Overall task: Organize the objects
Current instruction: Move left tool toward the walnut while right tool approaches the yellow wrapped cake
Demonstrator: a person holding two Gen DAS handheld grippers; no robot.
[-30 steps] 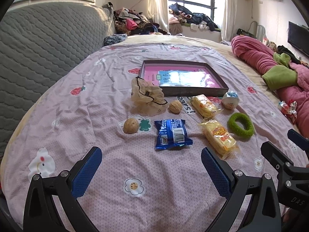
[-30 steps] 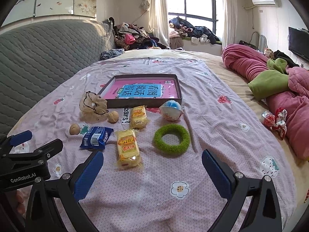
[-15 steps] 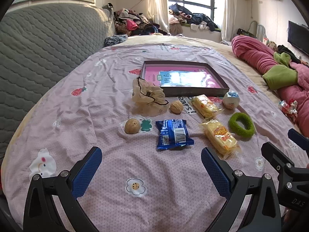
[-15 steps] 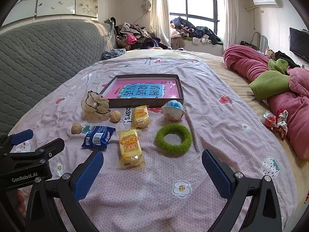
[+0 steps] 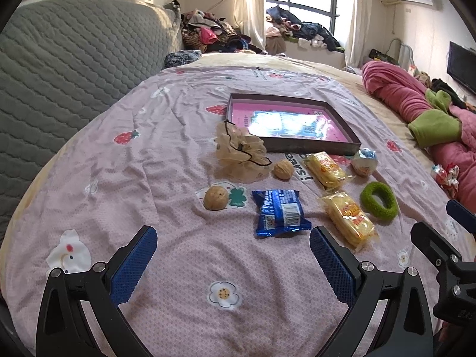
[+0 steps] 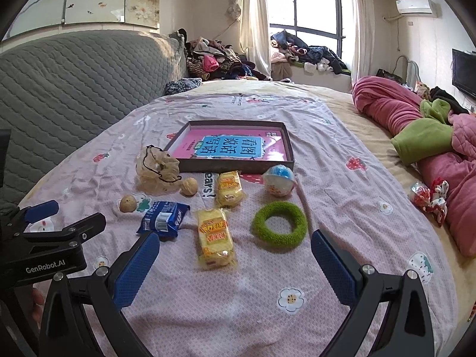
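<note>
Daylight does all the work here, pouring in through the window point(image 6: 303, 26) at the far end, so the room is bright and the panes are pretty much blown out to white. From the left wrist, the glossy bottom of the tray point(image 5: 290, 123) catches a big white glare patch that wipes out the print, while the right wrist view reads it fine. Shadows on the bedsheet point(image 6: 342, 163) are soft and short. Both views are sharp mid-frame, but heavy fisheye bends the edges, and the corners go black.
</note>
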